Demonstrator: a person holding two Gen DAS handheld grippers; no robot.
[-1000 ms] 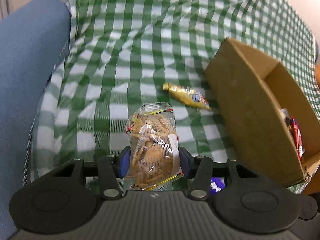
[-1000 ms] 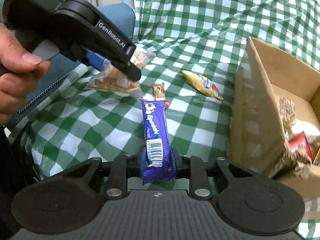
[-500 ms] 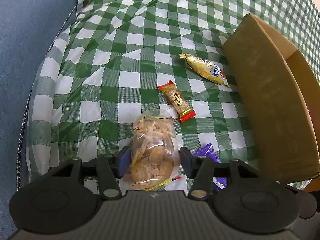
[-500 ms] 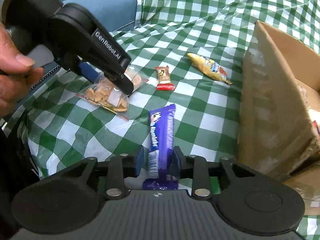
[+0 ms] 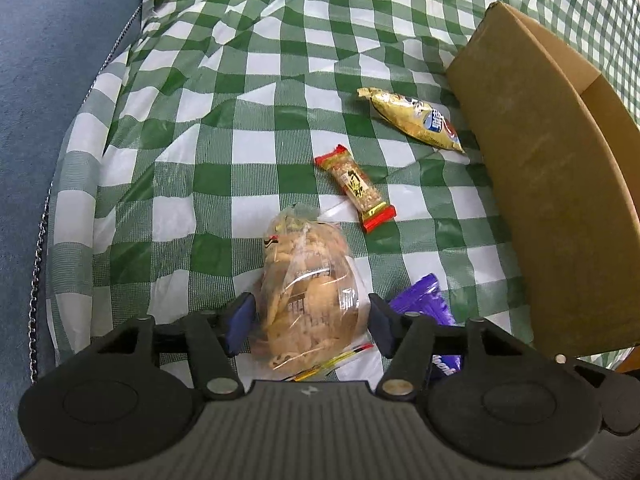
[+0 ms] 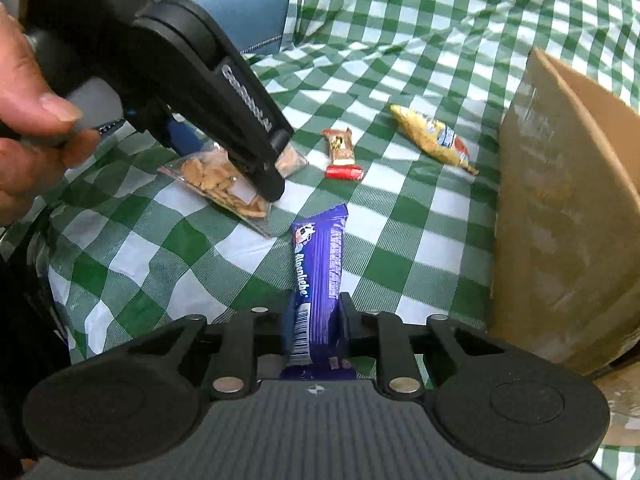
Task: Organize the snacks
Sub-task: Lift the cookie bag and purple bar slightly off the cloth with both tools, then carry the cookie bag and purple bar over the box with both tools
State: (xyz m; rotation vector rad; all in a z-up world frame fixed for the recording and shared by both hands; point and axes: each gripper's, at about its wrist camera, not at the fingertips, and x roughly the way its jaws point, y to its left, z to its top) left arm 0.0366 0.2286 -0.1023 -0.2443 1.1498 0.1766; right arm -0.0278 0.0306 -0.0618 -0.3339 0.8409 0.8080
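4 snacks (image 5: 355,186) on cloth, 1 cardboard box (image 5: 552,184).

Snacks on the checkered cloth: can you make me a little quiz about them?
1. True or false: the gold packet lies inside the cardboard box.
2. What sits between the fingers of the right gripper? A) a banana B) the purple bar C) a cookie tin
3. Fill in: the cracker bag lies on a green and ____ checked cloth.
Key: 1 false; 2 B; 3 white.
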